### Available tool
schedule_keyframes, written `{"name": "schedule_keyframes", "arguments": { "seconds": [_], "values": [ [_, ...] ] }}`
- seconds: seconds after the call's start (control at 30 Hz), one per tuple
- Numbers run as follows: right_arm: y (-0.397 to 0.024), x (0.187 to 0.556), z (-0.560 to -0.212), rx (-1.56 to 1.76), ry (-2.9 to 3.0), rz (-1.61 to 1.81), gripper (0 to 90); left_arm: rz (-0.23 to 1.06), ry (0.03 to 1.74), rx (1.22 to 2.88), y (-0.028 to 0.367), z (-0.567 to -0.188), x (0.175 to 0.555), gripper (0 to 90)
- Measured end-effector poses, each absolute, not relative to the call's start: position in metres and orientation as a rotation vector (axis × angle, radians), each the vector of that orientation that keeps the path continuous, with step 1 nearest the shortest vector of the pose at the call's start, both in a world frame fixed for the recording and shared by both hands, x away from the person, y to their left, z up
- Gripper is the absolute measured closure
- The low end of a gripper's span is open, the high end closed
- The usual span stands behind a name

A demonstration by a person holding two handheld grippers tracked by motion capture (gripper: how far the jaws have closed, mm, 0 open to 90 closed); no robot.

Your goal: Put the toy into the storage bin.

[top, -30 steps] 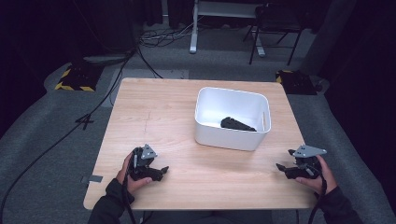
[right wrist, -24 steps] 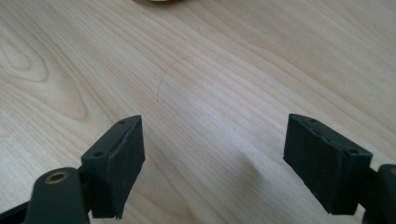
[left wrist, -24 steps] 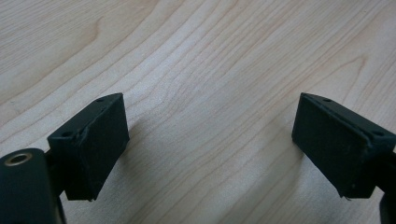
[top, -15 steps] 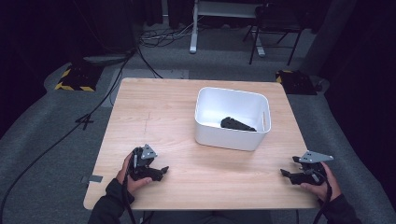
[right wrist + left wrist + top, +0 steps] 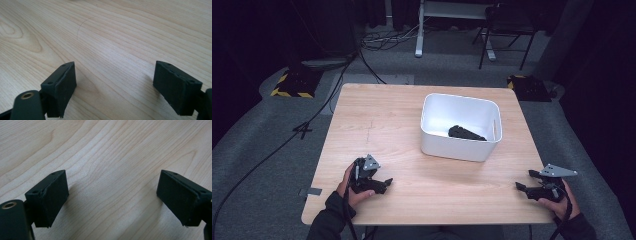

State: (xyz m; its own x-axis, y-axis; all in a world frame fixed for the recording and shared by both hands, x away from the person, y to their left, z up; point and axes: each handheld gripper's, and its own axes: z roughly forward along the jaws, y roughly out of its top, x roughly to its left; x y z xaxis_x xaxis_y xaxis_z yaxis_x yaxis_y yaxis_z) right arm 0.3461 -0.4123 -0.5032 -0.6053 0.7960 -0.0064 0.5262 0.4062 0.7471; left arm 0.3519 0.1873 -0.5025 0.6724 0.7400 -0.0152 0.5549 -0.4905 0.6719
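A white bin stands on the right half of the wooden table, and a black object lies inside it. My left gripper rests low over the table's front left part, held in a hand, open with nothing between its jaws. In the left gripper view the gripper has its two black pads wide apart over bare wood. My right gripper sits at the table's front right corner, also open and empty. The right gripper view shows this gripper with its jaws spread above bare wood.
Grey carpet surrounds the table. Cables run across the floor at the left. Yellow-and-black striped blocks lie on the floor beyond the table's far corners. A chair and a desk frame stand farther back.
My right gripper has moved right and toward the front edge, from beside the bin's near right side to the table's front right corner. The left gripper has stayed put.
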Motion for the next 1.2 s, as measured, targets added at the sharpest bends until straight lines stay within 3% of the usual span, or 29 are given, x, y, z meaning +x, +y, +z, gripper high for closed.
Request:
{"name": "schedule_keyframes", "arguments": {
  "seconds": [1.2],
  "values": [
    [-0.4117,0.3458,-0.5034,1.149,2.298,1.028,18.8,0.364,0.995,2.223,0.1870,-0.5026,0.3519,10.6]
  ]
}}
